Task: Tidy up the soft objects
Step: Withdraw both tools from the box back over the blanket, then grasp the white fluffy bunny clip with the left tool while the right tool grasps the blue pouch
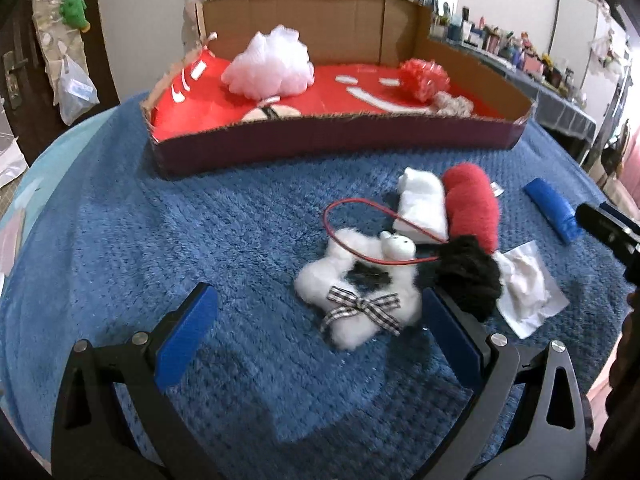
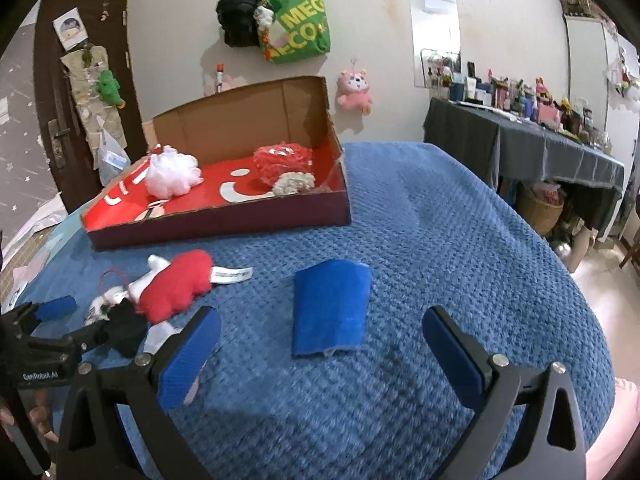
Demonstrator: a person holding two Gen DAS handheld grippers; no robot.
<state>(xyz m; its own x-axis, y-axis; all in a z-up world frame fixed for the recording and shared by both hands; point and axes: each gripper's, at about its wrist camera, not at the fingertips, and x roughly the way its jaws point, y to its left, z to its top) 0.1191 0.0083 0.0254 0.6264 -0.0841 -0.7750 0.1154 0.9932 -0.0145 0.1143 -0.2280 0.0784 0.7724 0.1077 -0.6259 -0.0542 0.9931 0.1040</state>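
Both my jaws spread and empty: left gripper over blue blanket, white plush bear just at 1 o'clock; right gripper facing blue cloth at 12; cardboard box beyond, 11 o'clock.

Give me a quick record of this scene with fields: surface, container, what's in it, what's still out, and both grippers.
surface: fuzzy blue blanket
container: cardboard box with red lining
in box: white mesh bath pouf, red mesh pouf, beige crochet piece
still out: white plush with checked bow, red plush, folded blue cloth
left gripper: open, empty
right gripper: open, empty
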